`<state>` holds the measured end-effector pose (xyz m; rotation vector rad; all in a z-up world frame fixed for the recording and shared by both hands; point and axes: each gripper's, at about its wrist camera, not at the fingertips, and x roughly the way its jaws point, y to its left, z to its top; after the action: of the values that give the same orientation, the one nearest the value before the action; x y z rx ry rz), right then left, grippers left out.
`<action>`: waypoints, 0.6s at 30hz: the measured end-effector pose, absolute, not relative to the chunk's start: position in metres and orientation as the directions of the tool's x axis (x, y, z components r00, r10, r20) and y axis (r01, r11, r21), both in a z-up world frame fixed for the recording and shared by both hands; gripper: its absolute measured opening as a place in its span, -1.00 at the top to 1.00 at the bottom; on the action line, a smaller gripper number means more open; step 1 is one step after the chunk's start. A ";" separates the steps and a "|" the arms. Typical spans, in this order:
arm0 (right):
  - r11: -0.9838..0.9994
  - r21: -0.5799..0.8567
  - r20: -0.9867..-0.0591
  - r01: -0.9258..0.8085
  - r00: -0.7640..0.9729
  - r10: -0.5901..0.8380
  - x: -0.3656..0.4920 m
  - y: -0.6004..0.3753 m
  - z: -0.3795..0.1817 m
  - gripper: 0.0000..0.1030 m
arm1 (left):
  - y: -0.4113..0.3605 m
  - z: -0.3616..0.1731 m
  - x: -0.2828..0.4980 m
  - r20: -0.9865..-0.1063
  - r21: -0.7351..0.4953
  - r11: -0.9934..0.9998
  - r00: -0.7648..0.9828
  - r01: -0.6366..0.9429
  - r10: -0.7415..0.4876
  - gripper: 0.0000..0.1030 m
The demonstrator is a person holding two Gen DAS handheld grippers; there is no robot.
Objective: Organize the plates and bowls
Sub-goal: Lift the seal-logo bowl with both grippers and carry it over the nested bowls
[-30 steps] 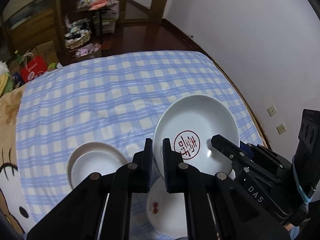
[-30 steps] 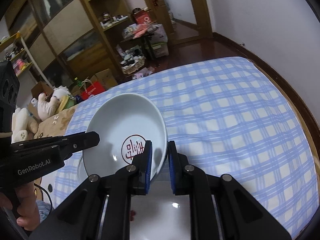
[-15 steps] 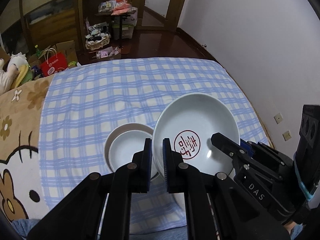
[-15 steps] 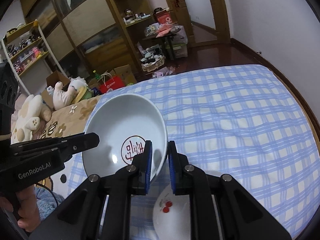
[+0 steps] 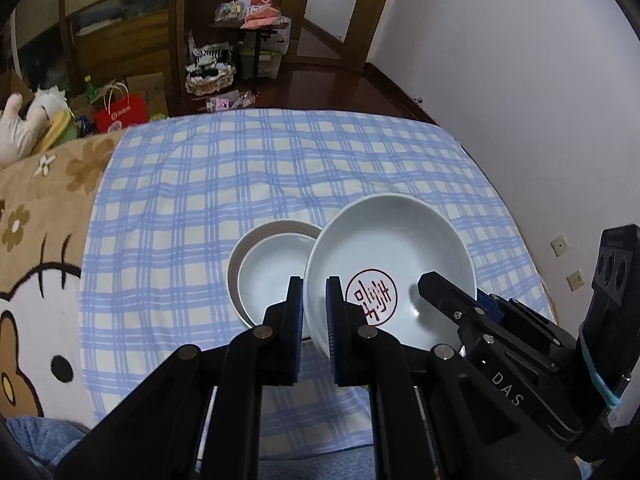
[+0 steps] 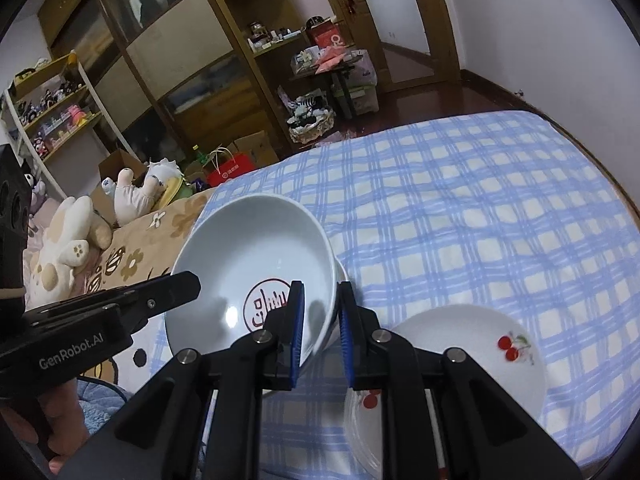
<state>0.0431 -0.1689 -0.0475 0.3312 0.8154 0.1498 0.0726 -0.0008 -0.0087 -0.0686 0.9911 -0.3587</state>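
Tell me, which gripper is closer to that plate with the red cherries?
Right. The right gripper grips the big stamped bowl by its rim, directly beside the cherry plate. The left gripper grips the bowl's opposite rim, farther away.

Before me the bed wears a blue checked sheet; stacked bowls and cherry plates lie on it.

Both grippers are matte black plastic with blue finger pads and round silver screws: the left gripper reads "GenRobot.AI", the right gripper "DAS".
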 end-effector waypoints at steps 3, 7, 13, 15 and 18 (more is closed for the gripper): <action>0.940 0.342 -0.692 -0.013 0.673 0.261 0.046 -0.165 -0.052 0.64 | 0.006 -0.014 0.075 -0.799 -0.240 0.937 0.497 0.254 -0.339 0.82; 0.944 0.329 -0.688 -0.024 0.679 0.256 0.049 -0.161 -0.055 0.64 | 0.010 -0.025 0.079 -0.799 -0.251 0.936 0.493 0.247 -0.344 0.82; 0.953 0.298 -0.693 -0.048 0.676 0.250 0.063 -0.152 -0.062 0.64 | 0.017 -0.039 0.092 -0.806 -0.251 0.940 0.487 0.233 -0.336 0.82; 0.968 0.239 -0.692 -0.075 0.686 0.224 0.066 -0.143 -0.063 0.64 | 0.019 -0.044 0.096 -0.811 -0.250 0.942 0.484 0.223 -0.330 0.82; 0.966 0.239 -0.696 -0.097 0.677 0.240 0.073 -0.140 -0.070 0.64 | 0.023 -0.053 0.105 -0.825 -0.244 0.946 0.467 0.213 -0.318 0.82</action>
<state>0.0729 -0.1396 -0.0699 0.1885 0.8064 0.1908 0.1046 0.0232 -0.0530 -0.1117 1.0358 -0.3263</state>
